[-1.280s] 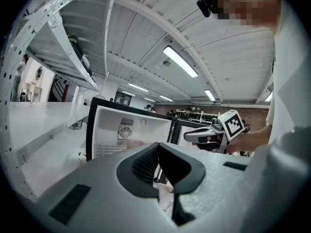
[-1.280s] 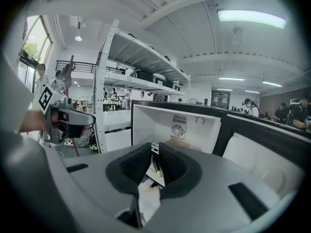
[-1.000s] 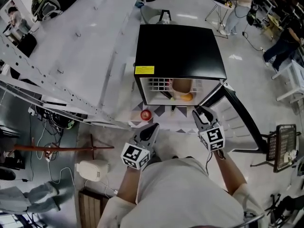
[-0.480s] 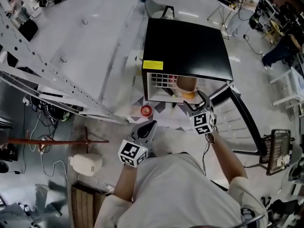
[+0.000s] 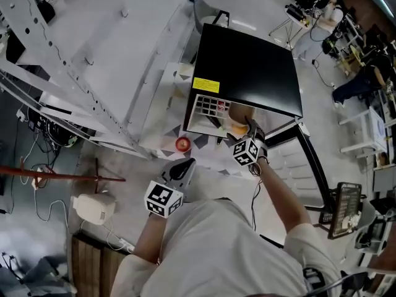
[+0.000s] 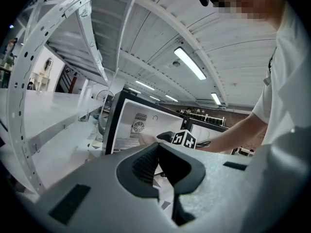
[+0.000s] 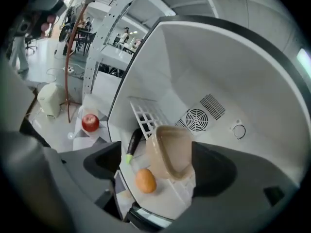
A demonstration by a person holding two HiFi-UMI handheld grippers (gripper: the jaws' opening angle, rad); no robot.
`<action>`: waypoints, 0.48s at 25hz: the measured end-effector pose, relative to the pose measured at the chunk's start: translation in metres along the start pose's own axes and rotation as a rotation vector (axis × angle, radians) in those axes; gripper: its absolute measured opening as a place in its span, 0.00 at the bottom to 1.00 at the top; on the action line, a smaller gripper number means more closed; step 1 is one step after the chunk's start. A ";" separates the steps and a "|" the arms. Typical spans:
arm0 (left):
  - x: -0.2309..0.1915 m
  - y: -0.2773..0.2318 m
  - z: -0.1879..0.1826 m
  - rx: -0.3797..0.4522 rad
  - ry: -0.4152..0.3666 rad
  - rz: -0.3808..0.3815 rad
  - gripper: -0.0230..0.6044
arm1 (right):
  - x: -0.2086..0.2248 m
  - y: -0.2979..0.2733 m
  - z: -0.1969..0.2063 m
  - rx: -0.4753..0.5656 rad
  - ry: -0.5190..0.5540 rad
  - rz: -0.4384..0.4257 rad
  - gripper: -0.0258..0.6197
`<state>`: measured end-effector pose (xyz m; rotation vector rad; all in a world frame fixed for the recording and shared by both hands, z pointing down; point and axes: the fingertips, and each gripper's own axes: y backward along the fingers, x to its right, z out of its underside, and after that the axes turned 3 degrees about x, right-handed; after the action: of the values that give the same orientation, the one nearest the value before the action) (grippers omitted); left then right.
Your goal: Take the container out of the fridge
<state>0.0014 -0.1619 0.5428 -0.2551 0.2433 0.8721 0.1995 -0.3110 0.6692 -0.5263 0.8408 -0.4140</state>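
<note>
R gripper [image 5: 250, 129] jaws opening, container [image 7: 170, 152] btwn, in fridge [image 5: 247, 67] | L gripper [image 6: 158, 152] jaws closed

No legible text; yellow label [image 5: 206, 85] on fridge [image 5: 247, 67] unreadable.

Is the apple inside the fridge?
No, the apple lies outside the fridge, beside its open front.

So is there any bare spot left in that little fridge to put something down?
Yes: the strip of fridge floor in front of the orange and container is bare, and the space above them is open. The middle is crowded: orange, container and dark vegetable sit close together beside the wire rack.
</note>
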 end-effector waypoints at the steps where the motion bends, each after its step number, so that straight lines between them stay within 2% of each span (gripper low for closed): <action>1: -0.002 0.001 0.000 0.000 0.002 -0.001 0.04 | 0.000 -0.007 0.004 -0.019 0.031 0.009 0.75; 7: -0.018 0.004 -0.007 0.008 0.002 -0.008 0.04 | 0.014 -0.046 0.022 -0.131 0.165 0.076 0.75; 12: -0.024 0.006 -0.007 -0.007 0.003 -0.006 0.04 | 0.018 -0.060 0.028 -0.169 0.240 0.091 0.75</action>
<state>-0.0193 -0.1778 0.5435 -0.2636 0.2420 0.8665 0.2236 -0.3605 0.7094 -0.5991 1.1340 -0.3281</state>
